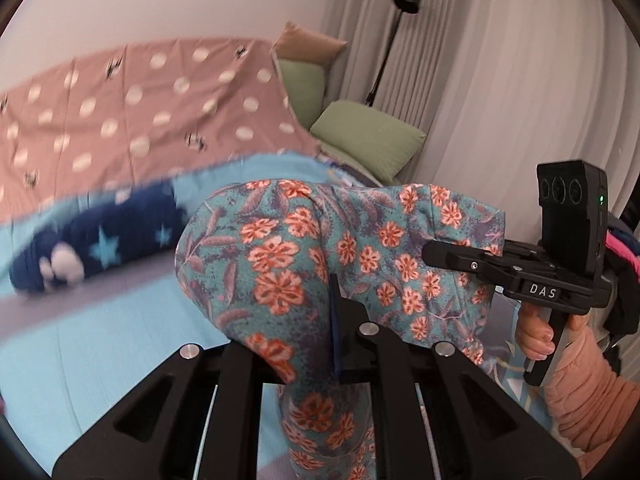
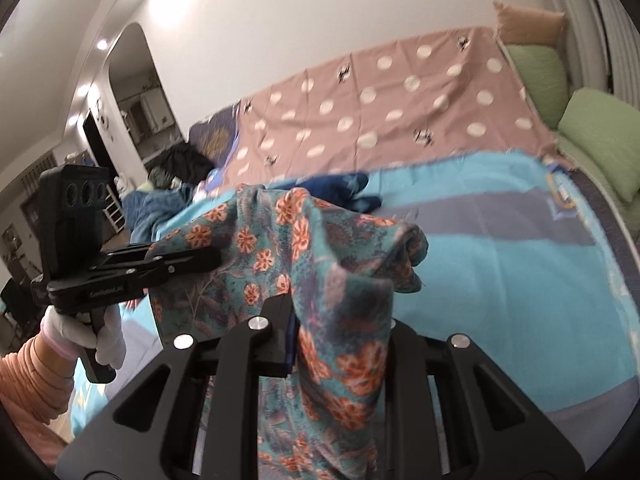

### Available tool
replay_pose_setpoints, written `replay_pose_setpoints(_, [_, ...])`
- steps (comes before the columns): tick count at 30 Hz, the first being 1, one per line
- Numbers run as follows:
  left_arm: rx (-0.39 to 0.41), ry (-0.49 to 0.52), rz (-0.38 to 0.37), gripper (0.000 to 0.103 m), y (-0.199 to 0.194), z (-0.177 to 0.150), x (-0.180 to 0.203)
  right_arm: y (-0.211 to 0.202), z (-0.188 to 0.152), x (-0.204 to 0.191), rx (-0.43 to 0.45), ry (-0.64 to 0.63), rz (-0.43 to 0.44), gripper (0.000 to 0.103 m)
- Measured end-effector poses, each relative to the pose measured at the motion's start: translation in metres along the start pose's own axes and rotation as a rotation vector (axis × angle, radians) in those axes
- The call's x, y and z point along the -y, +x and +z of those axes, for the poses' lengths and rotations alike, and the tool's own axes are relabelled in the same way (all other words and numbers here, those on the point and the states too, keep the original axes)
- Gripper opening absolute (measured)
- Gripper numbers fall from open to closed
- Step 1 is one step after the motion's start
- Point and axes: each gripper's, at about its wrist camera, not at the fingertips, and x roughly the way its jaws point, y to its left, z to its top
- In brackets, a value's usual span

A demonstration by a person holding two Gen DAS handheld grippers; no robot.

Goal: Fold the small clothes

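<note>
While the left wrist view looks over the bed, the left tongs (image 1: 320, 344) fill the lower middle of the frame, their matte black jaws pinched on a soft floral garment (image 1: 304, 256). Its thin teal cloth, printed with orange blossoms and grey leaves, bulges above the jaws and hangs in a narrow fold below them. At the right edge the right tongs (image 1: 440, 250) bite the same cloth, held by a bare hand (image 1: 538, 334) in a ribbed peach sleeve. Behind lie a smooth turquoise blanket (image 1: 100, 352), a plush navy star-patterned piece (image 1: 100, 244), a creased pink dotted sheet (image 1: 140, 112) and puffy green cushions (image 1: 368, 140).

From the right wrist view, the right tongs (image 2: 340, 344) at bottom centre are clamped on the garment (image 2: 320, 248), which drapes in limp folds over them. At the left the left tongs (image 2: 200, 258), gripped by a white-gloved hand (image 2: 84, 332), are closed on its far edge above the blanket (image 2: 500, 280).
</note>
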Motion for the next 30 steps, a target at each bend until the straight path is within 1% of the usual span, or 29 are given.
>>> replay_pose_setpoints(2, [0.016,0.037,0.01,0.011,0.004,0.024,0.006,-0.005,0.016,0.003,0.025,-0.021,-0.025,0.019])
replay_pose_setpoints(7, [0.047,0.084,0.038,0.011,0.026,0.08,0.001,-0.006,0.072,0.018,0.09,-0.057,-0.087,0.019])
replay_pose_setpoints(10, [0.054,0.111,0.069,0.011,0.046,0.112,-0.006,0.009,0.109,0.036,0.105,-0.053,-0.127,0.019])
replay_pose_setpoints(12, [0.05,0.117,0.098,0.011,0.061,0.128,-0.012,0.022,0.126,0.046,0.103,-0.048,-0.144,0.019])
replay_pose_setpoints(15, [0.038,0.115,0.132,0.011,0.084,0.143,-0.022,0.048,0.147,0.061,0.092,-0.055,-0.184,0.019])
replay_pose_setpoints(17, [0.03,0.115,0.158,0.011,0.1,0.15,-0.028,0.067,0.155,0.07,0.082,-0.061,-0.207,0.019])
replay_pose_setpoints(20, [0.006,0.101,0.201,0.011,0.134,0.16,-0.042,0.1,0.164,0.086,0.063,-0.062,-0.241,0.019])
replay_pose_setpoints(23, [-0.032,0.082,0.244,0.011,0.179,0.164,-0.059,0.133,0.17,0.11,0.038,-0.026,-0.274,0.019])
replay_pose_setpoints(24, [-0.045,0.08,0.257,0.013,0.189,0.164,-0.065,0.143,0.171,0.118,0.03,-0.014,-0.283,0.019])
replay_pose_setpoints(25, [-0.068,0.082,0.281,0.019,0.204,0.161,-0.072,0.155,0.172,0.125,0.02,-0.004,-0.291,0.02])
replay_pose_setpoints(26, [-0.113,0.091,0.318,0.024,0.222,0.155,-0.081,0.171,0.17,0.137,-0.002,0.011,-0.314,0.023])
replay_pose_setpoints(27, [-0.168,0.098,0.357,0.024,0.239,0.147,-0.088,0.186,0.167,0.146,-0.037,0.03,-0.358,0.038])
replay_pose_setpoints(28, [-0.209,0.107,0.392,0.026,0.25,0.138,-0.092,0.2,0.161,0.156,-0.074,0.05,-0.414,0.048])
replay_pose_setpoints(29, [-0.233,0.13,0.435,0.028,0.258,0.127,-0.095,0.213,0.15,0.166,-0.111,0.062,-0.49,0.048])
replay_pose_setpoints(30, [-0.248,0.162,0.477,0.03,0.263,0.113,-0.097,0.22,0.14,0.173,-0.137,0.071,-0.521,0.047])
